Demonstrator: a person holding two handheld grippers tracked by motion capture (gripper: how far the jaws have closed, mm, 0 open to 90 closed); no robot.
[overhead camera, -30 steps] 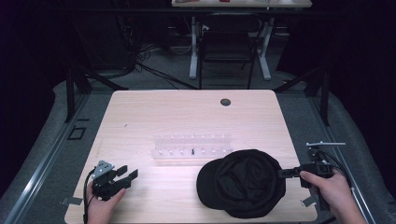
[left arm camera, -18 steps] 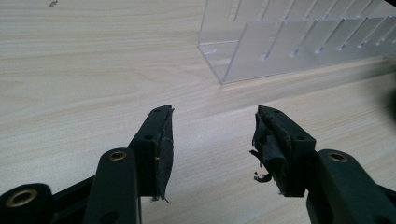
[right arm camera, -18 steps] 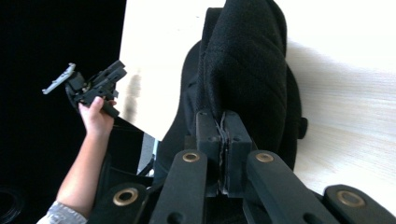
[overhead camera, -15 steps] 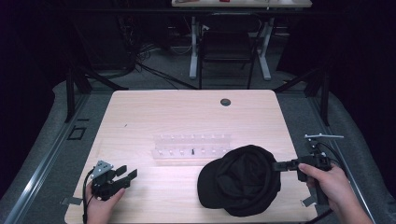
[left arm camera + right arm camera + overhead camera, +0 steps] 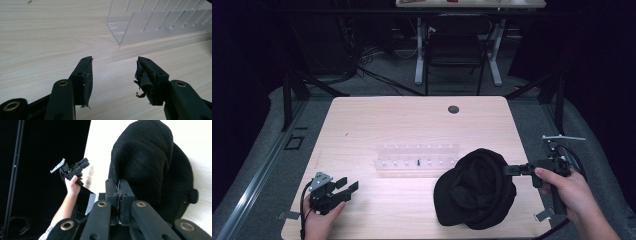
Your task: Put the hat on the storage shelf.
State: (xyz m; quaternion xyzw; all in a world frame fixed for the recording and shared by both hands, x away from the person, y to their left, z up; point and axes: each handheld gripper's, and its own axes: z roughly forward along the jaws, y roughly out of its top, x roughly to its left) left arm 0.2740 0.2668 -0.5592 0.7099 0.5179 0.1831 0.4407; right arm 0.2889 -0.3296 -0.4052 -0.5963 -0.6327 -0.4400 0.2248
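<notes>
Table (image 5: 387, 120): rectangular top of pale wood grain, matte, with a small dark round grommet (image 5: 453, 109) near the far edge.

Black cap (image 5: 476, 187): soft, coarse-woven fabric, domed and crumpled, at the near right of the table. One edge is lifted off the wood. The right gripper view adds what the high view lacks: the nubby weave, and a small cloth button (image 5: 193, 195) on the crown.

Clear rack (image 5: 418, 157): rigid transparent plastic, long and low, with slotted partitions, mid-table and just beyond the cap. The left gripper view shows its sharp corner and the cut slots; the high view shows its full length and a small dark item inside.

Right gripper (image 5: 508, 170): black, jaws pressed together on the cap's fabric edge.

Left gripper (image 5: 346, 185): black, grey three-cornered plate on top, resting at the near left of the table, jaws apart with bare wood between them. Its pads (image 5: 88, 82) look frayed.
</notes>
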